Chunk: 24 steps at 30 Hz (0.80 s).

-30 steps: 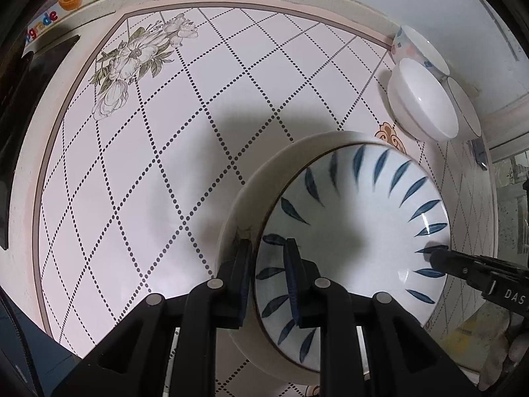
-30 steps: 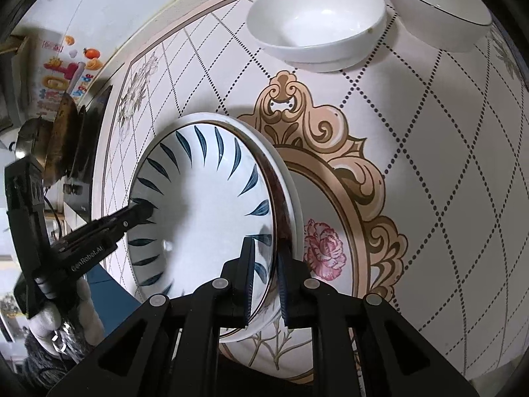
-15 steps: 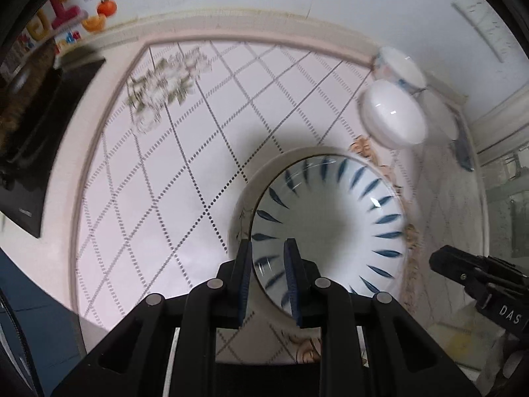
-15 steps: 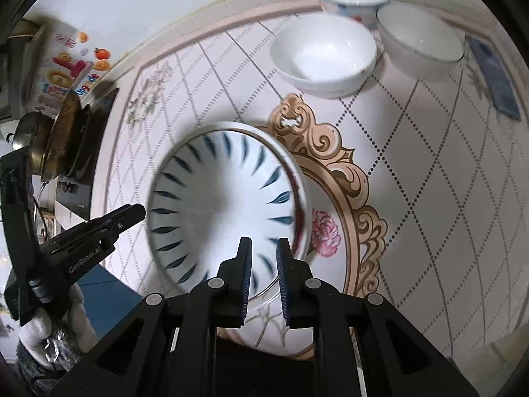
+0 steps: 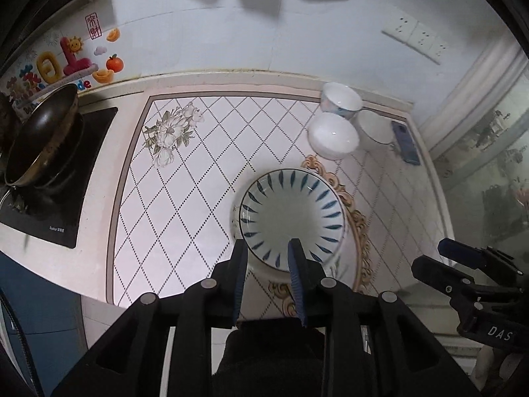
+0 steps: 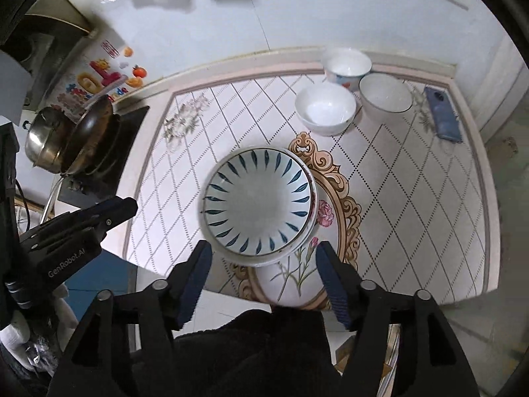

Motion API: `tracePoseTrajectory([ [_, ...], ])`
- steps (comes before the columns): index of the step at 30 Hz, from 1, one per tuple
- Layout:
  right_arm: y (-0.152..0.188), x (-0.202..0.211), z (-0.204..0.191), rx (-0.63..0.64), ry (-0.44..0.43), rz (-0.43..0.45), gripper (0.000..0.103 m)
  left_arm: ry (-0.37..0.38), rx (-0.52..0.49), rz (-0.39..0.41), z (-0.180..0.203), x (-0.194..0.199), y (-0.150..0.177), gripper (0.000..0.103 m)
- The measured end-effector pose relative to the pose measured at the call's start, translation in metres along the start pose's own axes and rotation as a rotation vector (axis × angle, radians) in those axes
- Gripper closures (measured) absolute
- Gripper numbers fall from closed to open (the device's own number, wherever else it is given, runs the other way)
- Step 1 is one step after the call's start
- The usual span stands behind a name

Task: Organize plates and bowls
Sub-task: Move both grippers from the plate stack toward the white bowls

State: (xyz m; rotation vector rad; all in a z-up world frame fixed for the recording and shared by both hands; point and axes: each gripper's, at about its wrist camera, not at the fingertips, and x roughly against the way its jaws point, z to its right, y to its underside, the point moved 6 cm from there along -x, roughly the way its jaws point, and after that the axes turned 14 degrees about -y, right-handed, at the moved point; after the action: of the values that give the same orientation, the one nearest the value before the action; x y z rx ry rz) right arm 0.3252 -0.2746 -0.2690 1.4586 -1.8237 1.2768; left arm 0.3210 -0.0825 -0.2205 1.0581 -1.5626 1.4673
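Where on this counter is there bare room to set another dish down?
Widest free patch: the tiles between the black mat and the blue-leaf plate. A smaller one lies right of the plate, below the phone. The far corner is crowded by three bowls.

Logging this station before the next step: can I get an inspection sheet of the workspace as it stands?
Surface: tiled counter with diamond pattern and floral medallion.
Job's things: blue-leaf bowl rests on a white dish; three white bowls clustered at the back right.
Clutter: blue phone near the right edge.
Grippers: left gripper open, empty, above the blue-leaf bowl's near rim; right gripper open wide, empty.
Cables: nothing seen.
Surroundings: wok on a black cooktop at left, wall stickers, wall sockets.
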Motion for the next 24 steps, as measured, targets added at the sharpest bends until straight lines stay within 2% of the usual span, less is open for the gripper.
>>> tracePoseTrajectory([
  [5,0.016,0.031,-0.018,-0.006,-0.005,0.040,0.033,0.035,-0.018,0.001,0.004,0.022,0.015,0.080],
  [11,0.028,0.047,-0.021,-0.022,0.004,0.051,0.033,0.050,-0.041,0.021,0.009,0.035,0.019,0.080],
  [15,0.026,0.047,-0.011,-0.047,-0.024,0.054,0.024,0.065,-0.031,0.013,0.018,0.024,0.012,0.080],
  [20,-0.003,0.037,0.026,-0.104,-0.066,0.086,0.023,0.005,-0.009,0.041,0.034,-0.011,-0.028,0.080],
  [24,-0.050,0.017,0.073,-0.140,-0.065,0.131,0.023,-0.026,0.022,0.028,0.050,-0.055,-0.071,0.080],
])
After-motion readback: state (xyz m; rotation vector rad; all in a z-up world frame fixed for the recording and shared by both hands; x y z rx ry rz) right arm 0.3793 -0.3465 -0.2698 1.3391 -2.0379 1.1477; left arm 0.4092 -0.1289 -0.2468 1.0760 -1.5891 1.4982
